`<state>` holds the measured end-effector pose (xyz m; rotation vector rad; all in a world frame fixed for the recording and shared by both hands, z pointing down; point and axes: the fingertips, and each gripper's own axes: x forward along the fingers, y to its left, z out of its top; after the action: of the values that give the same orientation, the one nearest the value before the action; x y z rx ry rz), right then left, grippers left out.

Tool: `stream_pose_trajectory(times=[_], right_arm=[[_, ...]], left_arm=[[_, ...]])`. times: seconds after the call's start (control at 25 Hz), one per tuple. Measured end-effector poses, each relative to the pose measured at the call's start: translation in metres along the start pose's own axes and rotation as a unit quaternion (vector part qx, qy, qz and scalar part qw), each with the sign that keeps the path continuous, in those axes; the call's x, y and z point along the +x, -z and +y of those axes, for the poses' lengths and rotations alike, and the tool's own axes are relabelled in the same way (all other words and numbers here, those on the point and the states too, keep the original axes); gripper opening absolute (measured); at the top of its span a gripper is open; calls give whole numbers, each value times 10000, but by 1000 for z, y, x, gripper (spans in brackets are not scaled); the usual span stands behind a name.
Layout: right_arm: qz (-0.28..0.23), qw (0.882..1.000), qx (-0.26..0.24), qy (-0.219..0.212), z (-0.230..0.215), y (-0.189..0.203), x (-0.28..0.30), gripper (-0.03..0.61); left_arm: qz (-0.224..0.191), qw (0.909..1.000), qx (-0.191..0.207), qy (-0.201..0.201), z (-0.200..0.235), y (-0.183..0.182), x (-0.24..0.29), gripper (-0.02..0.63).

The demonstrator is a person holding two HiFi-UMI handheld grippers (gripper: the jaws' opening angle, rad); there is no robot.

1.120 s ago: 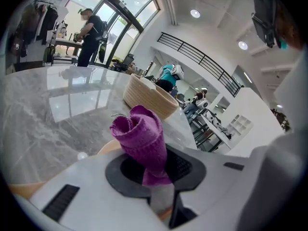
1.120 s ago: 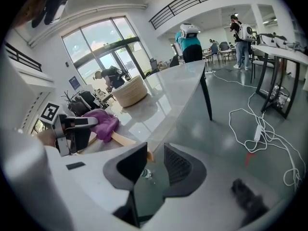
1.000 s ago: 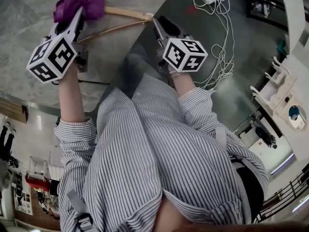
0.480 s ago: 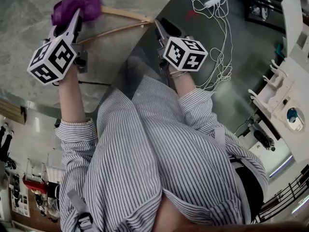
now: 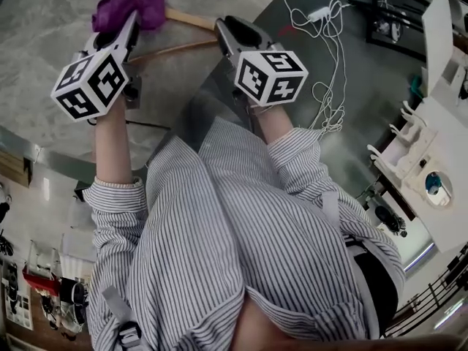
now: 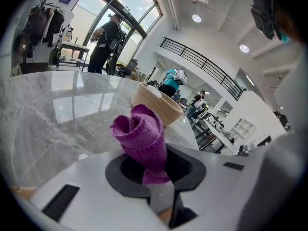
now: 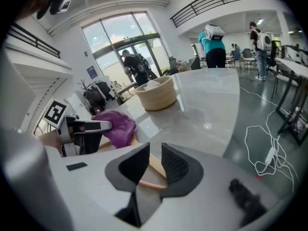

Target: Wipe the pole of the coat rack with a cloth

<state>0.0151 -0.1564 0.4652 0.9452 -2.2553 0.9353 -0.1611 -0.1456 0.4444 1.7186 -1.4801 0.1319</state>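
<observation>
Left hand-held gripper (image 6: 156, 171) is clamped tight on the purple cloth (image 6: 139, 136), which bunches up out of the jaws like a rosette. Head view: that cloth sits up at eleven o'clock, pressed on the wooden pole (image 5: 191, 19). The pole runs from the cloth towards three o'clock, straight to the right hand-held gripper (image 7: 154, 166). Its jaws are drawn in to a narrow gap, with the pole crossing through it. A second wooden bar (image 5: 175, 47) lies just at six o'clock of the pole. Beyond, at twelve o'clock in the right gripper view, a woven basket (image 7: 156, 94) stands on the marble floor (image 5: 44, 28). White cables (image 5: 330, 72) trail off at three o'clock.
</observation>
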Motion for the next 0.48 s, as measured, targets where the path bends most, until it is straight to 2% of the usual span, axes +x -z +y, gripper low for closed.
stream_pose_trajectory(times=[0.24,0.48], right_arm=[[408,9938,-906,-495,61,-2,39,81],[766,9860,-1292,-721,80,-5,75,81]], left_arm=[[3,9999,-58,104,10,3,-9,91],[-68,9997,-177,156,17,-2,-2,91]])
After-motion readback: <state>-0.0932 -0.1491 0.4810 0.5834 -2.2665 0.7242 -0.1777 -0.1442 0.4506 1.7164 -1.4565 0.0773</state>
